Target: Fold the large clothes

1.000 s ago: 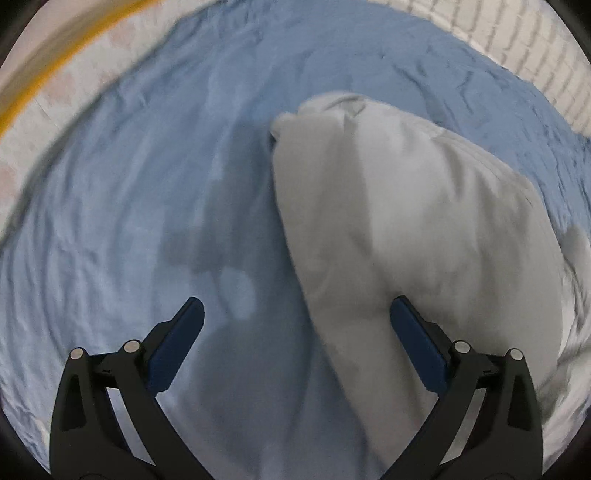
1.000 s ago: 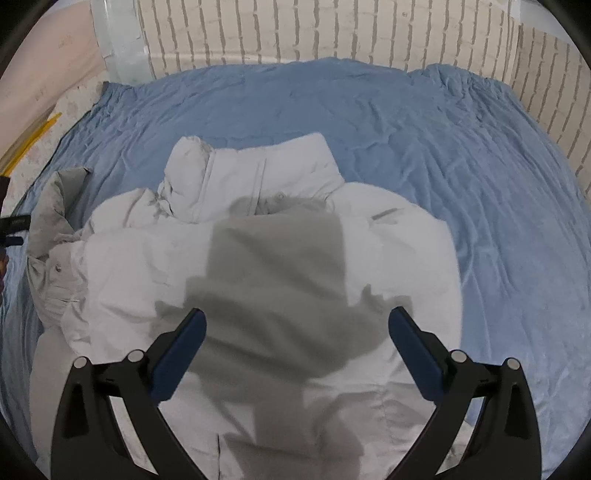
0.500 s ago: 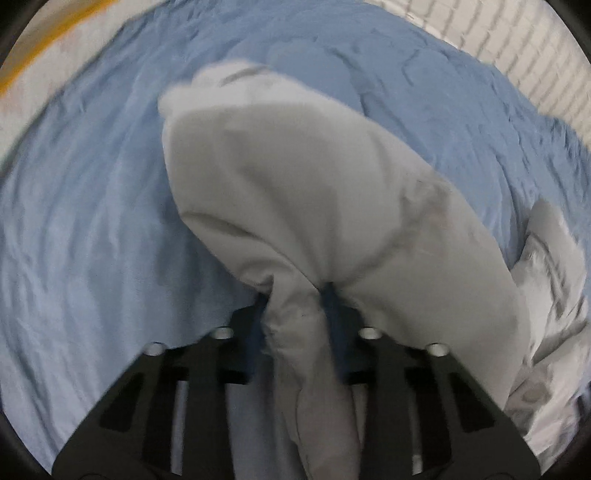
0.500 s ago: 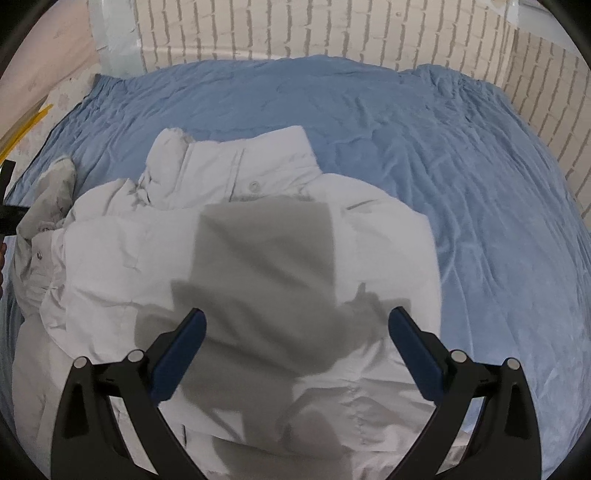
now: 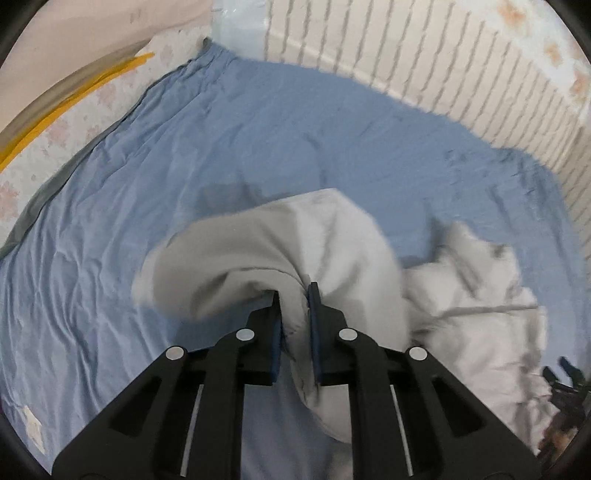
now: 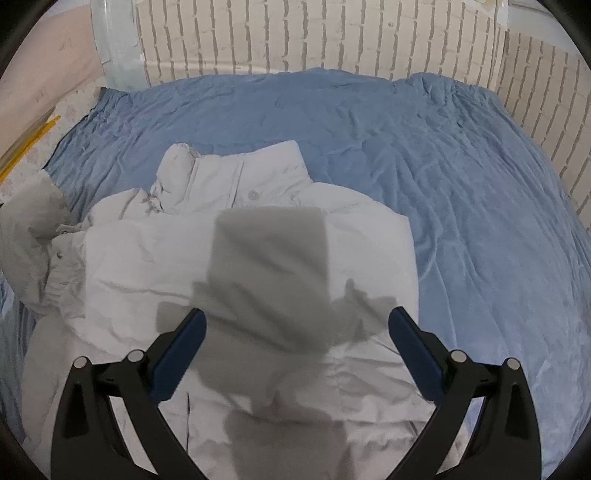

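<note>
A pale grey padded jacket (image 6: 258, 236) lies spread on a blue sheet (image 6: 443, 166), collar (image 6: 236, 173) toward the far wall. My left gripper (image 5: 294, 291) has its jaws closing on the jacket's sleeve (image 5: 258, 251). The pads pinch a fold of the fabric, and the sleeve hangs lifted off the sheet in an arch. The jacket's body (image 5: 472, 288) lies crumpled to the right of it. My right gripper (image 6: 295, 317) hovers open above the jacket's back with nothing between its fingers. The raised sleeve (image 6: 29, 221) shows at the left edge of the right wrist view.
The blue sheet (image 5: 147, 184) covers a bed bounded by a white brick-pattern wall (image 6: 295, 33) at the back and right. A pale flowered surface with a yellow strip (image 5: 74, 92) runs along the left. Bare sheet lies beyond and left of the jacket.
The left gripper went from wide open over the sheet to closed on the sleeve, then lifted it up and toward the jacket's body. The right gripper stayed open and drifted slightly over the jacket.
</note>
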{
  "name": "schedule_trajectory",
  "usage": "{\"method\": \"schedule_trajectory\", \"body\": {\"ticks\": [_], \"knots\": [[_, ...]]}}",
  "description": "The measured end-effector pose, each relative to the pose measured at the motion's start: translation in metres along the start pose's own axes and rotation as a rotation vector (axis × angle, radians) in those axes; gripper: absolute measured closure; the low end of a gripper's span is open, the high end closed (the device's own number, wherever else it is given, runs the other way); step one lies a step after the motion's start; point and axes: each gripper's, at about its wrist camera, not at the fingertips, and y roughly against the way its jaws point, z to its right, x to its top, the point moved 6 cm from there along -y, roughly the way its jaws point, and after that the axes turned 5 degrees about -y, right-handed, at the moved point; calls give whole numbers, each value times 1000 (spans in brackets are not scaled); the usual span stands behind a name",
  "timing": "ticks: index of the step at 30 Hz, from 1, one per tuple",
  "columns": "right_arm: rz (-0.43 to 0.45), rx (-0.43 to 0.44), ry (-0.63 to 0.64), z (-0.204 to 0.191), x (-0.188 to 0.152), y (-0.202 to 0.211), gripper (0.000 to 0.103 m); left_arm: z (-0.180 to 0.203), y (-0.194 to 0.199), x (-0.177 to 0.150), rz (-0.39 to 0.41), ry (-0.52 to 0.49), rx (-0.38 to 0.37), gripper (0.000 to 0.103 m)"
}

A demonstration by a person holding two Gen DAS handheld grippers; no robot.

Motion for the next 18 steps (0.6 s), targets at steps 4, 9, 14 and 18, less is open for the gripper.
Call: {"method": "schedule_trajectory", "body": {"ticks": [4, 9, 14, 18], "knots": [[-6, -29, -8, 17, -2, 13, 4, 39, 40, -18, 36, -46, -80, 93], [24, 12, -89, 40, -1, 36, 4, 112, 47, -38, 23, -125, -140, 93], [27, 9, -94, 47, -5, 41, 4, 175, 34, -70, -50, -185, -191, 93], [-41, -55, -58, 50, -23, 18, 4, 223, -22, -103, -148, -230, -166, 92]]}}
